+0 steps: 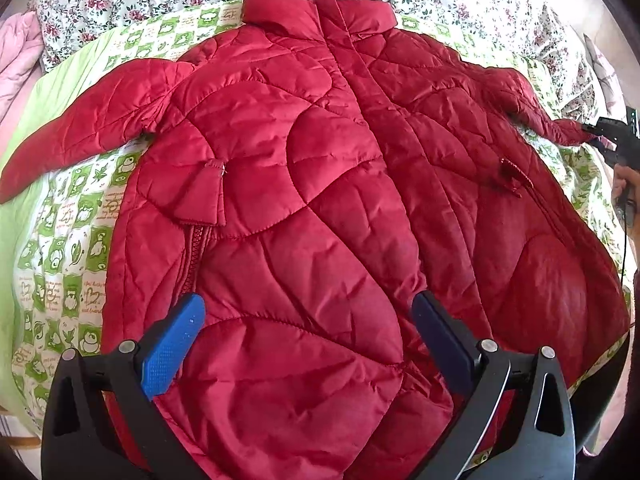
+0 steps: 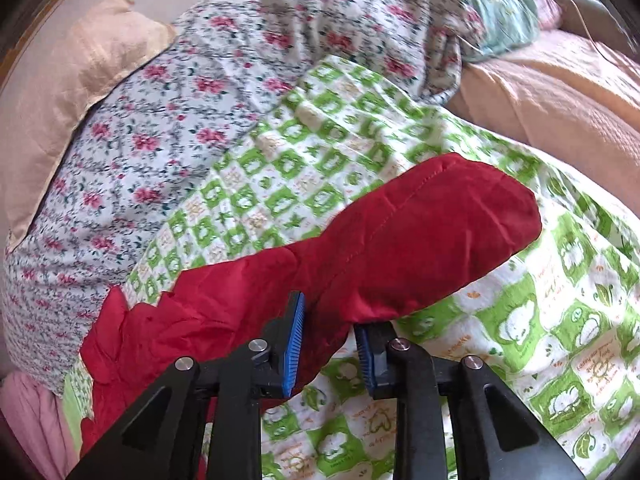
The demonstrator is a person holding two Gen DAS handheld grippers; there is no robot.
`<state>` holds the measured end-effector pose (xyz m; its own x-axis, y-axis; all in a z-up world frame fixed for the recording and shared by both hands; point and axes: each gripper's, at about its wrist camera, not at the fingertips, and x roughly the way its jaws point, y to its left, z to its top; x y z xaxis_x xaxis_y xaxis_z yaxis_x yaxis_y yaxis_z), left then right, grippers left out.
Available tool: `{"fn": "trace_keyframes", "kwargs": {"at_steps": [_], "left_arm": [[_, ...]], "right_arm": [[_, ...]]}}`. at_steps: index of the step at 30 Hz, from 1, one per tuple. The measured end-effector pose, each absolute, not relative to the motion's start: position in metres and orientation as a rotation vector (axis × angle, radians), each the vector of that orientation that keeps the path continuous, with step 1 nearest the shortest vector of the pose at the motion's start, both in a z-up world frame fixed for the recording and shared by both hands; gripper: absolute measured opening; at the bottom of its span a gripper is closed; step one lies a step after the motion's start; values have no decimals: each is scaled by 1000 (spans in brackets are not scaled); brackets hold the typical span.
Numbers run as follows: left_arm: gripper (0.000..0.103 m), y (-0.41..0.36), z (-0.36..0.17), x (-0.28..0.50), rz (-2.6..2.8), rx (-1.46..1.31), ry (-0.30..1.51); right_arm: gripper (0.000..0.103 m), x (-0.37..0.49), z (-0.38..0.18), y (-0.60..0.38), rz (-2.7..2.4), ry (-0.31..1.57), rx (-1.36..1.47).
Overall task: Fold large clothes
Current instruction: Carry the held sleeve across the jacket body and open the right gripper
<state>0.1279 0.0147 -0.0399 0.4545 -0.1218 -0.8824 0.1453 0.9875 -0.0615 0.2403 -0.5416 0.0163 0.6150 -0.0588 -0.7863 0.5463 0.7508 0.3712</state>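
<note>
Partly cut off by the frame edge, the red quilted jacket's (image 1: 320, 184) hem disappears under the left gripper (image 1: 308, 324), whose blue pads stand wide apart above the lower front, gripping nothing. The jacket lies front up, zipped, collar at the far end, both sleeves spread out sideways. In the right wrist view, the right gripper (image 2: 330, 344) is clenched on the sleeve (image 2: 400, 248), with the cuff end sticking out past the pads; motion blur softens the fabric there. The garment rests on a green-and-white printed blanket (image 1: 68, 248), spread over a bed. Beyond it lies a floral quilt (image 2: 160, 128), with a beige pillow (image 2: 80, 68) behind.
</note>
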Motion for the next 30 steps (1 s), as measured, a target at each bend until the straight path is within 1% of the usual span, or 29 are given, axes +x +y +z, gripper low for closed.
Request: {"fn": "trace_keyframes", "kwargs": {"at_steps": [1, 5, 9, 14, 19, 25, 30], "left_arm": [[103, 15, -40, 128, -166, 23, 1086], [103, 18, -40, 130, -169, 17, 1082], [103, 26, -37, 135, -166, -8, 1070], [103, 39, -32, 144, -165, -53, 1060], [103, 56, -26, 152, -171, -113, 1043], [103, 79, -14, 172, -190, -186, 998], [103, 99, -13, 202, -216, -273, 995]], "right_arm": [[15, 242, 20, -536, -357, 835, 621], [14, 255, 40, -497, -215, 799, 529], [11, 275, 58, -439, -16, 785, 470], [11, 299, 64, -362, 182, 806, 446], [8, 318, 56, -281, 346, 853, 398], [6, 329, 35, -194, 507, 930, 320], [5, 339, 1, -136, 567, 1031, 261]]}}
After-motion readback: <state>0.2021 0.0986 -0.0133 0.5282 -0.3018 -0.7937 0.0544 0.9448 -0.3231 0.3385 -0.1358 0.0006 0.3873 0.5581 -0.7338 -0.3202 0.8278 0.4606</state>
